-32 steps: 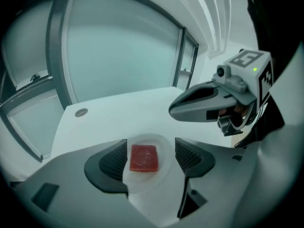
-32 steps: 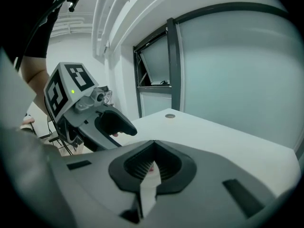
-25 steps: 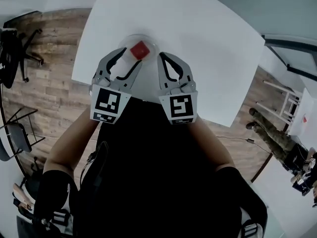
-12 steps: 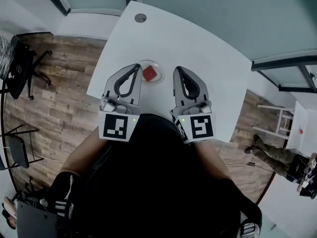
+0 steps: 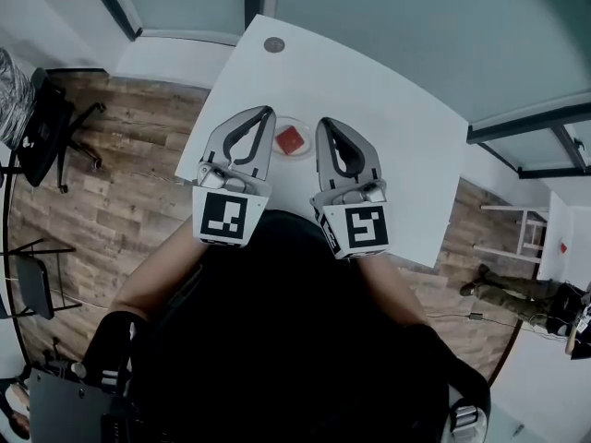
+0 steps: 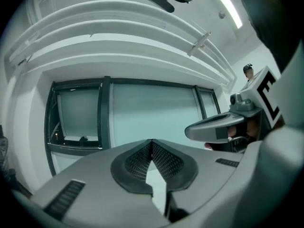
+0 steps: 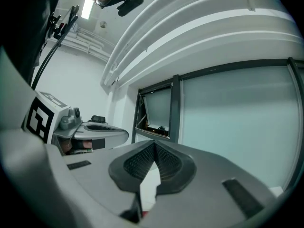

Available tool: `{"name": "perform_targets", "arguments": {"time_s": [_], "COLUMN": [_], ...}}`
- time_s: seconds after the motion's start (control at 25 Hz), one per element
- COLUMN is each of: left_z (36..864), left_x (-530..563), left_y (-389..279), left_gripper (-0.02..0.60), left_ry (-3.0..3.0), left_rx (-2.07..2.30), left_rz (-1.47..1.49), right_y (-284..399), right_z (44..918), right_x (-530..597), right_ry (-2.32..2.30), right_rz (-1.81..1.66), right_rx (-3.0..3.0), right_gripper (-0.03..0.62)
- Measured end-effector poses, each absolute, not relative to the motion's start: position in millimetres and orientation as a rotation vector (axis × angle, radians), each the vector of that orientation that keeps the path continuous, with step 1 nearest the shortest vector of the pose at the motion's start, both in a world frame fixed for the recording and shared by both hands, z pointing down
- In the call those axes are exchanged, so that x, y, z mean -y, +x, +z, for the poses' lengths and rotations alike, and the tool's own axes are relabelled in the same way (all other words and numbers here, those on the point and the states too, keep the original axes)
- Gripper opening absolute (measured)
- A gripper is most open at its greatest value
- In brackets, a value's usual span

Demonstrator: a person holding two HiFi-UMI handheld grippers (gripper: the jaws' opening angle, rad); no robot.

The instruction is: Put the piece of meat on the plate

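Observation:
The red piece of meat lies on a small round plate on the white table, seen in the head view. My left gripper is held just left of the plate, and my right gripper just right of it. Both are above the table and apart from the meat. The left gripper view shows the left gripper shut and empty, pointing level at a window. In the right gripper view the right gripper is likewise shut with nothing in it.
A round cable hole sits near the table's far edge. Wooden floor surrounds the table, with a black office chair at left, a white stool at right and a person's legs beyond it.
Both grippers have risen from the plate and turned level. The left jaws, open beside the meat earlier, have shut empty. The meat stays on the plate.

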State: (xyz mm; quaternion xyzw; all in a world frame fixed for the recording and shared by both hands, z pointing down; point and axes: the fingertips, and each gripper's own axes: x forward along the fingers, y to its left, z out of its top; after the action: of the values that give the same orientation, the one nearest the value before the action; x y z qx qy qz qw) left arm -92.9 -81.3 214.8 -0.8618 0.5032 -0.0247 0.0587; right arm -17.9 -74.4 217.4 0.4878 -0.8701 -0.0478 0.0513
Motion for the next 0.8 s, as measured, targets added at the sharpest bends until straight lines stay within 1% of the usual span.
{"name": "perform_targets", "arguments": {"time_s": [0.12,0.4,0.8], "left_z": [213,217,225], "left_x": [86,85,82], "left_y": [-98,-81,-53], "left_gripper": [0.003,0.003,0.003], "left_ry": [-2.599,-2.631,-2.666], "left_rx": [-1.529,-1.518,-1.499], "left_rz": [-0.032,-0.005,-0.072], "right_y": [-22,-18,-2], "right_z": [220,221,226], "right_x": [81,83,78], "right_ry": [1.496,1.531,1.501], "right_rz": [-0.143,-0.118,-0.091], "right_rx": [2.641,2.623,2.647], "right_gripper": [0.002,0.002,0.002]}}
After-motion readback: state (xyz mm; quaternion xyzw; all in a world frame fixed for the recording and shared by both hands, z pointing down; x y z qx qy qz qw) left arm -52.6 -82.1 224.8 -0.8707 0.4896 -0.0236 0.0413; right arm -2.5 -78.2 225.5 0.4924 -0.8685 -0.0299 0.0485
